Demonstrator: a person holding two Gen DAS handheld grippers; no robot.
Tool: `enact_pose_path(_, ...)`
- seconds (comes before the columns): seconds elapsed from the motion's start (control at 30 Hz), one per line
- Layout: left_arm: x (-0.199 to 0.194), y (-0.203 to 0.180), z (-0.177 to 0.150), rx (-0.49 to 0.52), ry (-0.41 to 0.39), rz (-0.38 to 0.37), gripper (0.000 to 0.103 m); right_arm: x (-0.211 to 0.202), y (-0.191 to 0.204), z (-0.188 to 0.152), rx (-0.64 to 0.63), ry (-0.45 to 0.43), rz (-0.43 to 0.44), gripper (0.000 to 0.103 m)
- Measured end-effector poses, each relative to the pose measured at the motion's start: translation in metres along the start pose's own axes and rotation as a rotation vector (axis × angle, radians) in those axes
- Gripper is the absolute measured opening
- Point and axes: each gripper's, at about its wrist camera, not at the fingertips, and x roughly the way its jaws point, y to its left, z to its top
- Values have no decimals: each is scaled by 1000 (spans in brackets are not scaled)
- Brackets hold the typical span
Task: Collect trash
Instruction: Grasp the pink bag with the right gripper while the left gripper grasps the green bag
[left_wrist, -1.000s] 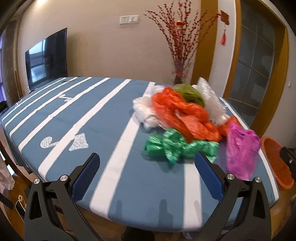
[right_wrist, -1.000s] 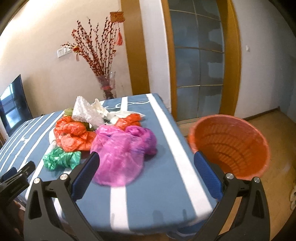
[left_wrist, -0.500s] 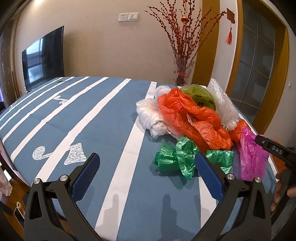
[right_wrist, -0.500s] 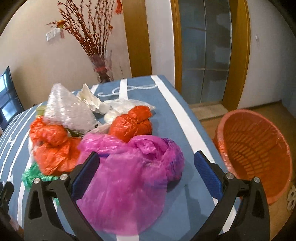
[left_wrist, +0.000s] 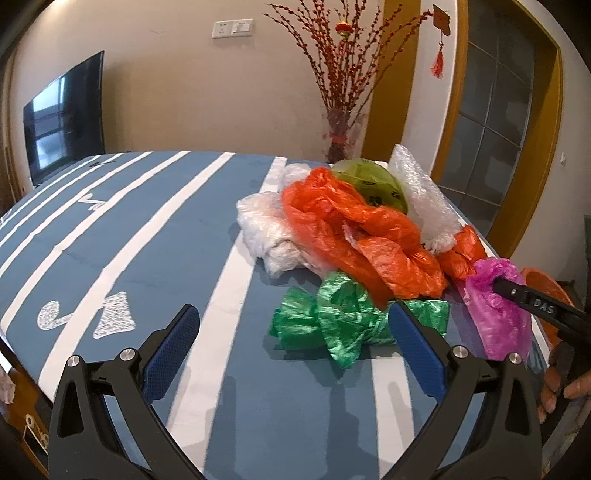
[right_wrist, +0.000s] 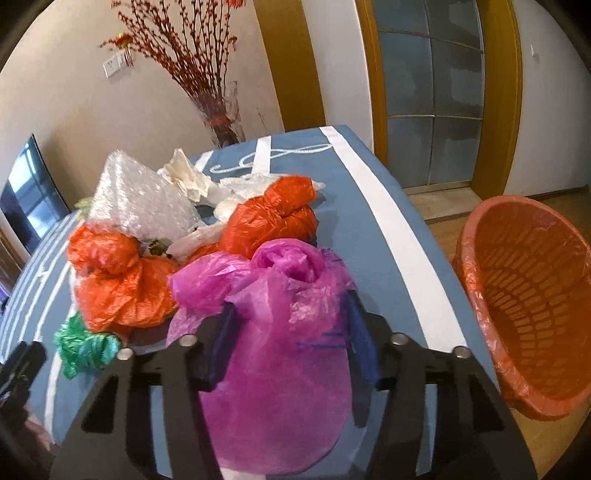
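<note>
A pile of crumpled plastic bags lies on the blue striped table (left_wrist: 155, 236): a big orange bag (left_wrist: 354, 229), a green bag (left_wrist: 343, 321), white bags (left_wrist: 266, 229), bubble wrap (right_wrist: 140, 199) and a magenta bag (right_wrist: 280, 332). My right gripper (right_wrist: 291, 317) has its fingers closed in on both sides of the magenta bag, which bulges between them; it also shows in the left wrist view (left_wrist: 495, 280). My left gripper (left_wrist: 291, 332) is open and empty, just short of the green bag. An orange basket (right_wrist: 532, 295) stands to the right of the table.
A glass vase with red branches (left_wrist: 340, 136) stands at the table's far edge. A TV (left_wrist: 62, 118) hangs on the left wall. A glass door (right_wrist: 432, 92) is behind the table. The floor beside the basket is wood.
My right gripper has moved forward onto the magenta bag and its fingers have closed in on it. My left gripper has moved closer to the green bag and stays open.
</note>
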Motion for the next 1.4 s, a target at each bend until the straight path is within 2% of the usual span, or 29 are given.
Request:
enact_pose_path(0.23,10,-12,0,12,35,-14,101,-23,-9,-7,-17,-34,11,31)
enact_pose_path(0.33,15,-18,0,22,54,-18,101,-29,-11,-10,-21,-42,20,26)
enact_pose_path(0.63,36,-37,2,80,120,-26,100,-39,-18,-14,-10,-49,33,25)
enact_pose_path(0.83,44,-45,-4,89,170,-87,79,-39,-21,-16,-2,-39,34,25)
enact_pose_path(0.9,43,-46,-5,91,167,-115,66,-40,-21,-16,1,-38,33,25)
enact_pose_path(0.97,42,-49,-6,98,164,-135,59,-40,-21,-16,3,-36,33,25)
enact_pose_path(1.07,40,-52,-9,106,166,-184,36,-41,-22,-18,5,-34,33,25)
enact_pose_path(1.2,34,-56,-11,118,151,-212,30,-42,-23,-18,7,-35,31,25)
enact_pose_path(1.4,23,-53,-9,107,132,-240,29,-48,-26,-20,9,-40,26,25)
